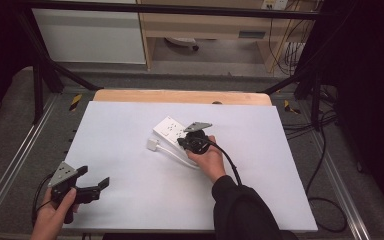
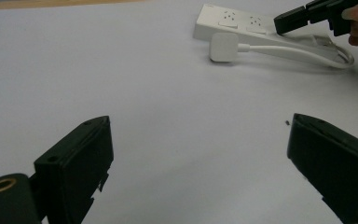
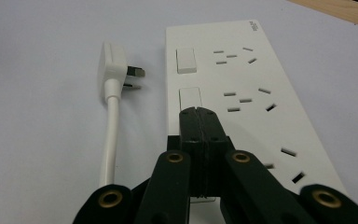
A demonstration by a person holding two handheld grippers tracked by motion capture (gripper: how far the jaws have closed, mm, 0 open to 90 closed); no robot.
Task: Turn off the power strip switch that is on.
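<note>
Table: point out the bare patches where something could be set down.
Free: the white table left of the plug, and the near stretch between the left gripper and the sleeve. Crowded: around the power strip, cable and right gripper.

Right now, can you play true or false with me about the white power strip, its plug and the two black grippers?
1. The white plastic power strip lies flat on the white table. True.
2. The white plug is pushed into a socket. False: it lies on the table beside the strip, prongs bare.
3. The right gripper has its jaws closed together, tips over a switch on the strip. True.
4. The left gripper is squeezing the white cable. False: its jaws are wide apart above bare table, far from the cable.
5. The strip has two rocker switches in sight. True.
</note>
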